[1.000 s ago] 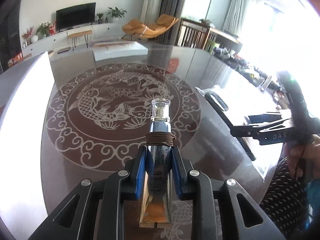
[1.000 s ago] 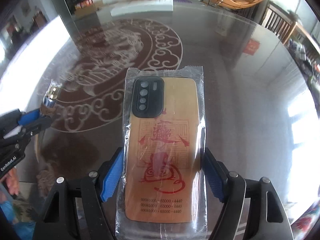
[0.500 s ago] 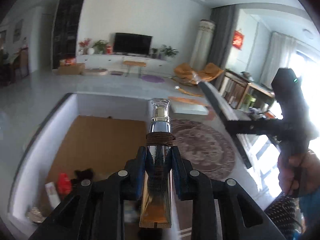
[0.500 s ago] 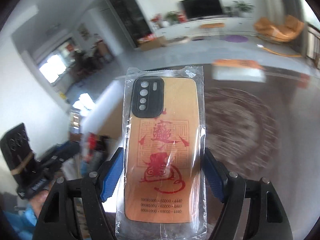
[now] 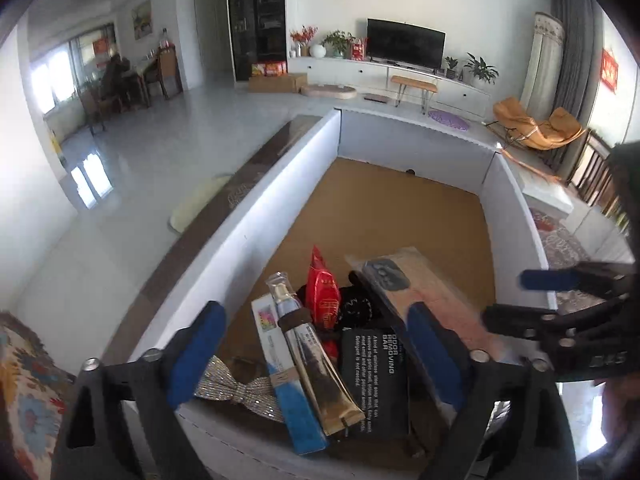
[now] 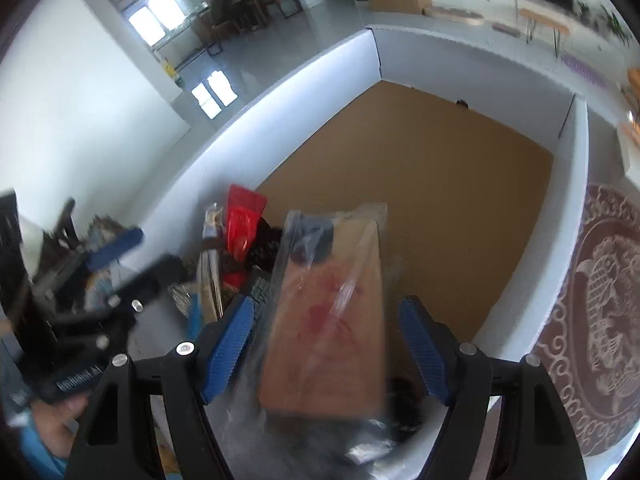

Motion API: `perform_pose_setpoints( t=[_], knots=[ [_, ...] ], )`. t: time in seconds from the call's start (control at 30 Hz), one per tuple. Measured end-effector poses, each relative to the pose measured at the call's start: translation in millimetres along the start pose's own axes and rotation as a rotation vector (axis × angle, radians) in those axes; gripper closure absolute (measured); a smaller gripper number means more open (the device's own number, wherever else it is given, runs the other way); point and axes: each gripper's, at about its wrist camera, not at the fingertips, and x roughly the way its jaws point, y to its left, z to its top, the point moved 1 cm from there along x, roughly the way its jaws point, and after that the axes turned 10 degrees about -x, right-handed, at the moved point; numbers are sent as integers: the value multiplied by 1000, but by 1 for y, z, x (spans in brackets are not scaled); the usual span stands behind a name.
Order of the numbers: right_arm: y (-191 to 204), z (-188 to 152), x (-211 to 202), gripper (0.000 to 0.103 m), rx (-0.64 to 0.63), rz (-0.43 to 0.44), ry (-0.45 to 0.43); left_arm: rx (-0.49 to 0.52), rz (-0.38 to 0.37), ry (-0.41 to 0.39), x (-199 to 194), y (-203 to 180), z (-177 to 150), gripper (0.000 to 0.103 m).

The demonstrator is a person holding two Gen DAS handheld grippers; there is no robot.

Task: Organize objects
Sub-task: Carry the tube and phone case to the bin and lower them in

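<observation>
My left gripper [image 5: 316, 344] hangs over the near end of a white-walled box [image 5: 280, 200], its jaws opening wide with nothing held. Below it, loose on the pile, lies the silver-and-gold pump tube [image 5: 312, 348] with a brown band. Beside it on the right, my right gripper [image 6: 326, 336] is opening. The wrapped orange phone case [image 6: 328, 312] sits blurred and tilted between its pads, with a gap on both sides. In the left wrist view the phone case [image 5: 416, 284] leans on the pile, and the right gripper [image 5: 532, 298] shows at the right edge.
The box's near end holds a red packet [image 5: 324, 296], a black soap box [image 5: 376, 376], a blue-and-white carton [image 5: 284, 376] and a glittery bow [image 5: 236, 388]. Its brown floor [image 6: 420, 168] lies bare farther in. The patterned table [image 6: 600, 300] runs along the box's right side.
Both grippers swung from over the patterned table to above the box. The left one let go of the tube, which now lies in the box. The right pads came off the phone case.
</observation>
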Motion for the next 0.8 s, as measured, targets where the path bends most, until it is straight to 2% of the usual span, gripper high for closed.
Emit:
perform_pose_setpoints(
  t=[0.07, 0.13, 0.23, 0.33, 0.43, 0.47, 0.6, 0.8],
  knots=[
    [-3, -2, -11, 15, -20, -38, -19, 24, 65, -30, -6, -10, -5, 1],
    [-21, 0, -34, 13, -32, -71, -50, 46, 145, -55, -20, -11, -3, 1],
    [-25, -2, -53, 12, -29, -126, -64, 38, 181, -83, -29, -19, 1, 1],
    [-32, -6, -62, 12, -22, -167, -56, 7, 130, -61, -33, -16, 9, 1],
    [-33, -17, -64, 12, -31, -194, -34, -49, 36, 31, -31, -17, 10, 1],
    [-31, -19, -61, 12, -35, -203, -28, -66, 26, 51, -31, -16, 10, 1],
    [-32, -24, -60, 12, -35, -217, -26, -90, 53, 74, -26, -16, 9, 1],
    [-29, -26, -57, 12, -48, -225, -15, -88, 93, 45, -31, -17, 7, 1]
  ],
)
